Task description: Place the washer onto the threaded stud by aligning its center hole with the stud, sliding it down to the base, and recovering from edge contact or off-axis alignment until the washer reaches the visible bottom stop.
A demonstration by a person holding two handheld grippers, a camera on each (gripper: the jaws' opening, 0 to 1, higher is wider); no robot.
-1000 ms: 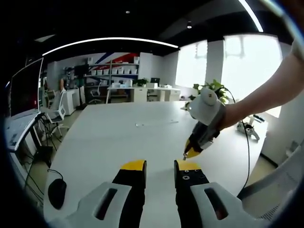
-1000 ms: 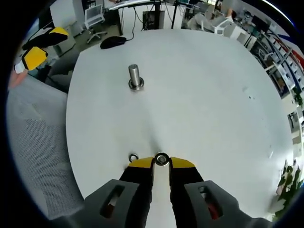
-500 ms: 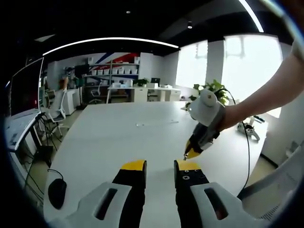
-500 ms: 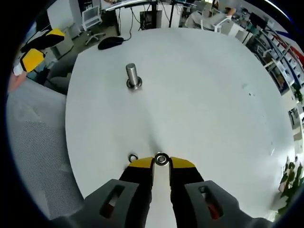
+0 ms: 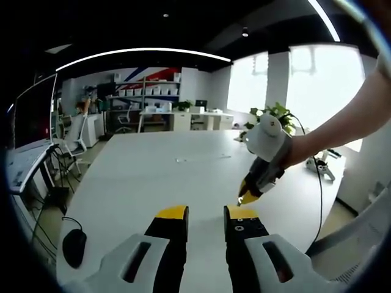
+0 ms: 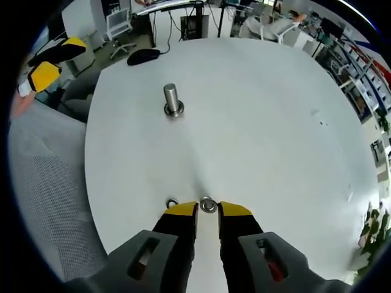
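My right gripper (image 6: 208, 209) pinches the small silver steel washer (image 6: 208, 205) by its edge, hole exposed for threading onto the upright grey metal stud (image 6: 171, 99) well ahead, while my left gripper (image 5: 205, 213) idles narrowly parted.

The worktop (image 6: 263, 140) looked smooth, matt white, while the threaded stud (image 6: 171, 97) and the washer (image 6: 208, 205) were shiny bare metal beside grey mesh chair fabric (image 6: 43, 189).

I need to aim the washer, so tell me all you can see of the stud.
The stud is a short grey metal post, shiny, standing upright on the white table. A wider ring-like base circles its foot. Threads are too small to make out. Nothing touches it; it stands apart from the right gripper.
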